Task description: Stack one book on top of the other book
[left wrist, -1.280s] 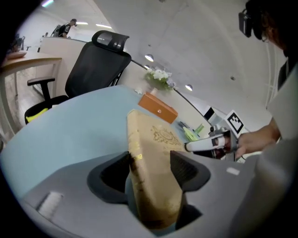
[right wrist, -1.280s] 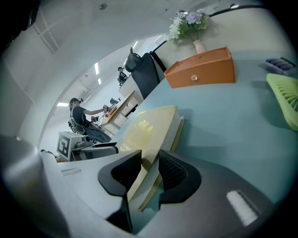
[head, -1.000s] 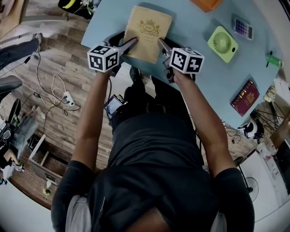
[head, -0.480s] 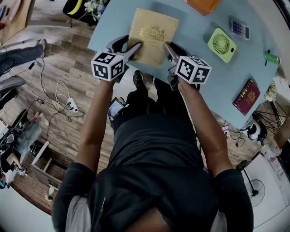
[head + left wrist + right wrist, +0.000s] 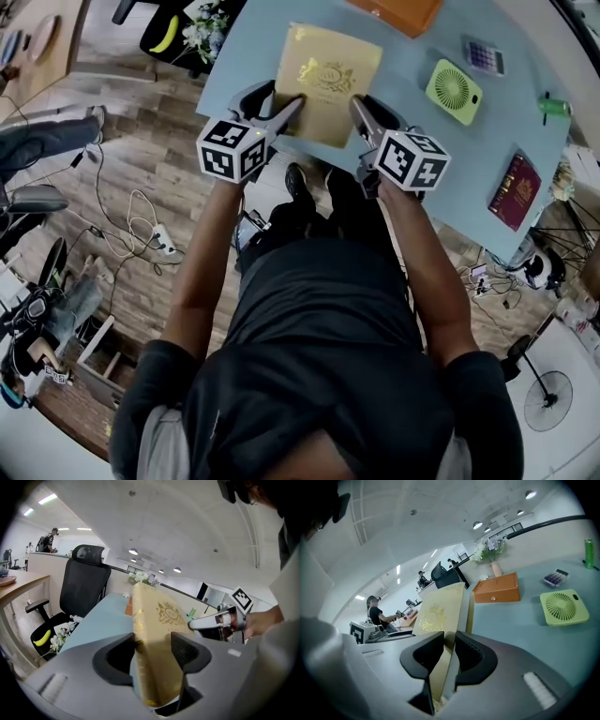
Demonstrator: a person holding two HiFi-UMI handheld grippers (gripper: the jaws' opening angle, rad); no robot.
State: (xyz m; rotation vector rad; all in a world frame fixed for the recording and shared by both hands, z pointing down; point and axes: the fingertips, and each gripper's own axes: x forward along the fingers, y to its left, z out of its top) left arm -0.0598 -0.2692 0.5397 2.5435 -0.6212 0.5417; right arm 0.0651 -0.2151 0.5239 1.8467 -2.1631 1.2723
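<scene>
now left gripper (image 5: 294,103) and right gripper (image 5: 359,103) fingers (image 5: 372,116) pinch opposite edges of gold book (image 5: 328,77).

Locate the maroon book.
Head view: the maroon book lies near the table's right edge, right of the green fan and the right gripper holding the gold book.

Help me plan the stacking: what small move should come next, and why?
Probably lift the gold book slightly and start carrying it rightward: the left gripper and right gripper are both shut on its near edge, and the red book lies apart near the table's right end.
</scene>
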